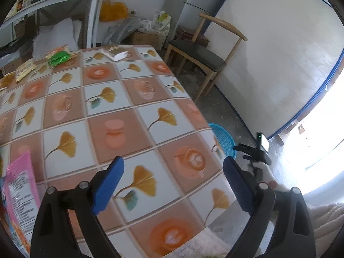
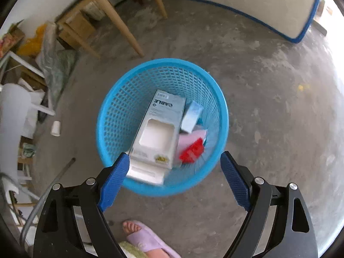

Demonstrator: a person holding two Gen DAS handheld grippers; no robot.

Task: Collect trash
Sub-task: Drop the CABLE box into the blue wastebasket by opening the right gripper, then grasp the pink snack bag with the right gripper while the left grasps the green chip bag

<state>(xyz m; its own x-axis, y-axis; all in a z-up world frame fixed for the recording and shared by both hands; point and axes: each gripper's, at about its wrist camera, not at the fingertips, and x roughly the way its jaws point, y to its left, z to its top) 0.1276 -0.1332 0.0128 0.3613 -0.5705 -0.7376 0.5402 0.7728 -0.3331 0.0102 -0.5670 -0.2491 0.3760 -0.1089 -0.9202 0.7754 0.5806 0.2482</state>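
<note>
In the right wrist view my right gripper (image 2: 174, 161) hangs open above a blue mesh basket (image 2: 111, 116) on the floor. Inside it lie a grey cable box (image 2: 159, 124), a pale blue box (image 2: 192, 116), a pink wrapper and a red packet (image 2: 192, 150). Nothing is between the blue pads (image 2: 114, 182). In the left wrist view my left gripper (image 1: 173, 165) stands open over a patterned table (image 1: 120, 90), with nothing in it. A pink snack bag (image 1: 19, 193) lies at the near left. Green (image 1: 60, 58) and yellow wrappers (image 1: 24, 71) sit at the far left edge, a white wrapper (image 1: 117, 54) further back.
The basket (image 1: 223, 137) shows past the table's right edge, with the other gripper (image 1: 258, 152) above it. A wooden chair (image 1: 200, 53) stands beyond the table. A foot in a lilac slipper (image 2: 146, 238) is near the basket. A paper cup (image 2: 56, 128) and clutter lie at left.
</note>
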